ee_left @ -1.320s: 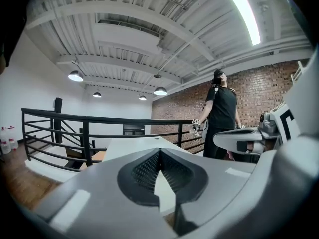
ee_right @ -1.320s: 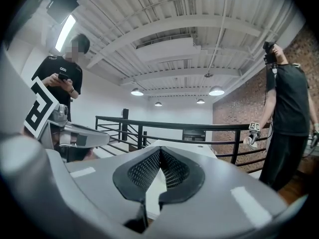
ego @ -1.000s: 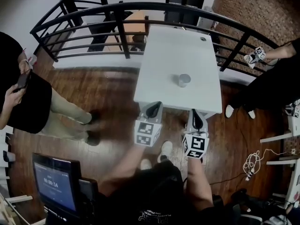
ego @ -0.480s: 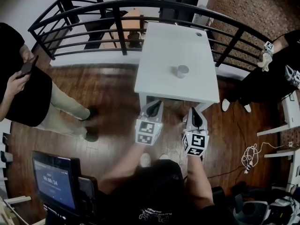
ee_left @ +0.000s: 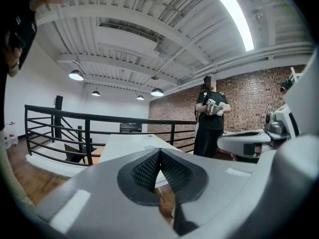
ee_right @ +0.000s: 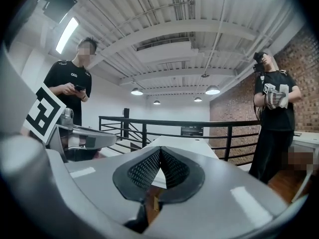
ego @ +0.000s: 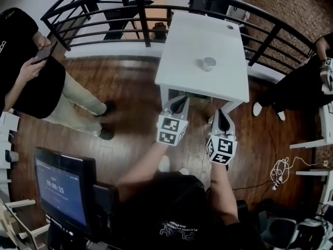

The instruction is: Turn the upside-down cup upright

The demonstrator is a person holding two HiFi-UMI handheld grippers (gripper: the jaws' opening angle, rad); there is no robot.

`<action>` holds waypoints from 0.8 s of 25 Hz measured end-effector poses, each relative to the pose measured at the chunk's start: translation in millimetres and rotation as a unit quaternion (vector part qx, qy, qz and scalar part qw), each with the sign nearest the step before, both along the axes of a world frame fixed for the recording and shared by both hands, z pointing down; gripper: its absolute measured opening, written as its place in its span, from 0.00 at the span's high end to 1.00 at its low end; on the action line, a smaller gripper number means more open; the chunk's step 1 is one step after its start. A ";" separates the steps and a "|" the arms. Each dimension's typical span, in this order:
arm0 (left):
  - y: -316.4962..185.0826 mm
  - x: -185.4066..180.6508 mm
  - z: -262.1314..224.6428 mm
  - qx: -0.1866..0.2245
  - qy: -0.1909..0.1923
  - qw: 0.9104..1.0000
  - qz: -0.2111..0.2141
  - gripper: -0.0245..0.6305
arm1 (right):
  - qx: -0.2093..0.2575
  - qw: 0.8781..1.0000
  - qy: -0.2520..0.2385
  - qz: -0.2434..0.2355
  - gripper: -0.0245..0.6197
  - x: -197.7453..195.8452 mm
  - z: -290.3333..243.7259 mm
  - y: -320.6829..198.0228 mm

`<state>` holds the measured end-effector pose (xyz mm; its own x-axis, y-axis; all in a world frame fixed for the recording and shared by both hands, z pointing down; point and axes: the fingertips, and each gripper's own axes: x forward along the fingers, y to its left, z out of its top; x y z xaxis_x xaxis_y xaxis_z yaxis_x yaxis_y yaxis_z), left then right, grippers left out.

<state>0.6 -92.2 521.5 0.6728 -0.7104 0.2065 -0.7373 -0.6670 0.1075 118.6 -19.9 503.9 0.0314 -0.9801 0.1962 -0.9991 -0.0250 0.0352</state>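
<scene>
The small grey cup (ego: 208, 63) stands near the middle of the white rectangular table (ego: 190, 40). The left gripper (ego: 180, 101) and the right gripper (ego: 220, 114) have their jaws fully together and empty. Both are at the table's near edge, well apart from the cup.

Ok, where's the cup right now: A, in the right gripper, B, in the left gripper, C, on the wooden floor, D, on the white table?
D: the cup stands on the white table, beyond the left gripper and right gripper, whose jaws are shut on nothing.

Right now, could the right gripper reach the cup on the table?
Probably not yet: the right gripper hangs short of the table's near edge, and the cup sits mid-table. Nothing blocks the way.
</scene>
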 end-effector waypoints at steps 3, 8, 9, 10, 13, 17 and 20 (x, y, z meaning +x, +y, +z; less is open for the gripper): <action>13.3 6.6 -1.4 0.000 -0.004 1.000 0.000 0.96 | -0.009 1.000 -0.002 -0.008 0.94 4.5 3.4 10.7; 26.4 3.9 2.2 -0.010 -0.008 1.000 -0.020 0.96 | -0.019 0.999 -0.027 -0.027 0.94 8.2 8.8 23.8; 29.1 5.1 1.2 -0.009 -0.008 1.000 -0.022 0.96 | -0.021 0.999 -0.027 -0.030 0.94 10.0 10.1 25.5; 32.0 6.6 -0.1 -0.008 -0.008 1.000 -0.024 0.96 | -0.022 0.999 -0.027 -0.032 0.94 12.1 11.0 27.2; 41.1 10.9 -1.6 -0.004 -0.012 1.000 -0.028 0.96 | -0.020 0.999 -0.028 -0.039 0.94 16.4 11.6 32.5; 56.6 8.5 -1.1 -0.007 -0.016 0.999 -0.040 0.96 | -0.017 0.998 -0.022 -0.058 0.94 11.6 7.3 42.4; 60.9 -7.5 -13.2 -0.007 -0.019 0.999 -0.039 0.96 | -0.021 0.998 -0.019 -0.062 0.94 -4.2 -4.6 42.6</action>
<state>-6.9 -31.3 508.3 0.6070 -0.7570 0.2419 -0.7906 -0.6061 0.0870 114.4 22.7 499.2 -0.0973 -0.9670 0.2356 -0.9951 0.0991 -0.0042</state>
